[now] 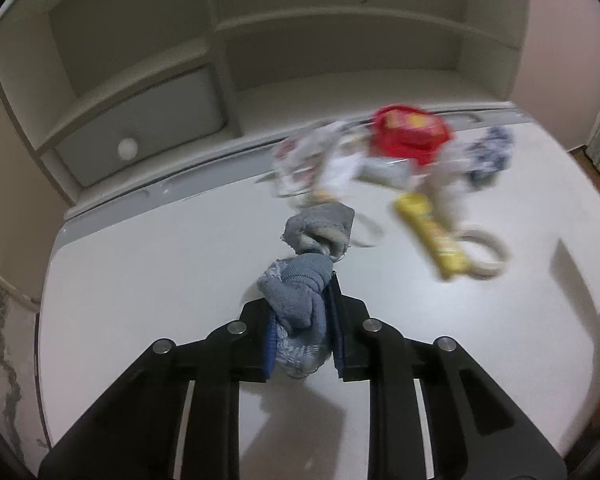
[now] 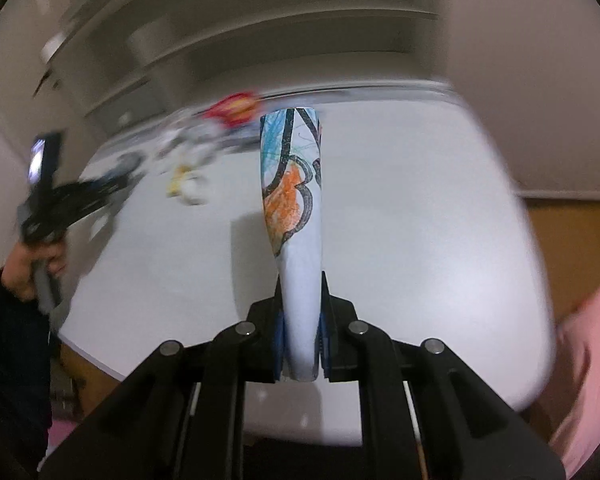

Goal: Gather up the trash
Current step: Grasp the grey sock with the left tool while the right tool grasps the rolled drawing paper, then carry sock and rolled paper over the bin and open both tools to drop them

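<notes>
My left gripper [image 1: 298, 300] is shut on a grey-blue knotted sock [image 1: 320, 232], which sticks out ahead of its blue pads just above the white table [image 1: 160, 280]. Beyond the sock lies a blurred heap of litter: a red wrapper [image 1: 412, 132], a yellow wrapper [image 1: 432, 232], white crumpled packets [image 1: 320, 160] and a white ring [image 1: 484, 252]. In the right wrist view my right gripper [image 2: 302, 288] is shut on a rolled sheet of paper [image 2: 294, 184] with orange, blue and black crayon marks, held over the table [image 2: 420, 220]. The litter heap [image 2: 204, 148] shows blurred at the far left there.
A white shelf unit with a drawer [image 1: 140, 128] stands behind the table. A blue-and-white cloth [image 1: 488, 156] lies at the table's far right. In the right wrist view a hand [image 2: 24, 268] holds the other gripper at left. Wooden floor [image 2: 572, 232] and something pink [image 2: 588, 360] lie at right.
</notes>
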`<state>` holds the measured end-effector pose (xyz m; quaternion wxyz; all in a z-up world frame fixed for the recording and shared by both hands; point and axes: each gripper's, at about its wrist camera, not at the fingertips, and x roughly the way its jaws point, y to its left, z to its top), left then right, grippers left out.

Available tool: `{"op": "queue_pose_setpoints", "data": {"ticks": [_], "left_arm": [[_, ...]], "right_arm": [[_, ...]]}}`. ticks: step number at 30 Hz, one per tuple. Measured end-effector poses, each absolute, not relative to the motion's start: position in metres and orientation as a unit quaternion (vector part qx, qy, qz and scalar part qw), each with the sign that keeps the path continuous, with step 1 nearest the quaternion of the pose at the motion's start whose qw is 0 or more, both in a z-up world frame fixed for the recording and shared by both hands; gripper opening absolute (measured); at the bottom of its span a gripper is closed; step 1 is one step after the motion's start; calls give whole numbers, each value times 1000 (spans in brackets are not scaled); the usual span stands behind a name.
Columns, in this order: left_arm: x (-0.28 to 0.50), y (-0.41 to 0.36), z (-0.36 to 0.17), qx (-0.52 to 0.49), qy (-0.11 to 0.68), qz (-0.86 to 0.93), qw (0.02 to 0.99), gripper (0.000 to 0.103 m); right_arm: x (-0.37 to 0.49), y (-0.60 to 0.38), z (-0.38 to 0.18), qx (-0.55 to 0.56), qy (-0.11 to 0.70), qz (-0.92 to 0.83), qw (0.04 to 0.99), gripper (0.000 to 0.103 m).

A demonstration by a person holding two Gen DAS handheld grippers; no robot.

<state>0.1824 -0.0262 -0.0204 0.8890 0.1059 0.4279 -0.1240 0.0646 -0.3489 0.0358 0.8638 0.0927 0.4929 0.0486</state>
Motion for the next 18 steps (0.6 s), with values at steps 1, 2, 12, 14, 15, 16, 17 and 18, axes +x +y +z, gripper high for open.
{"op": "queue_pose_setpoints", "data": {"ticks": [1,2,12,14,15,16,17,18], "left_arm": [[173,-35,-16,107,422,-130,891,21],[163,-46,-11,108,415,-139,893,21],[32,-254,13,125,374,-349,850,20],[6,-298,8,129,377,-393,829,20],[-9,-319,3,133,379,-412,818,21],[-22,-341,-2,138,383,-429,806,21],[-33,-356,-6,143,384,-439,799,21],[-44,-374,-12,152,384,-449,792,20]], "right_arm": [[50,-372,36,107,487,28,866,14],[40,-389,35,116,484,12,867,14],[-110,-565,-31,193,499,-202,821,14],[-135,-585,-48,209,506,-222,806,14],[-143,-592,-56,216,509,-229,801,14],[-153,-602,-67,225,515,-235,793,14],[-158,-607,-75,230,519,-239,788,14],[-160,-612,-83,236,523,-243,782,14]]}}
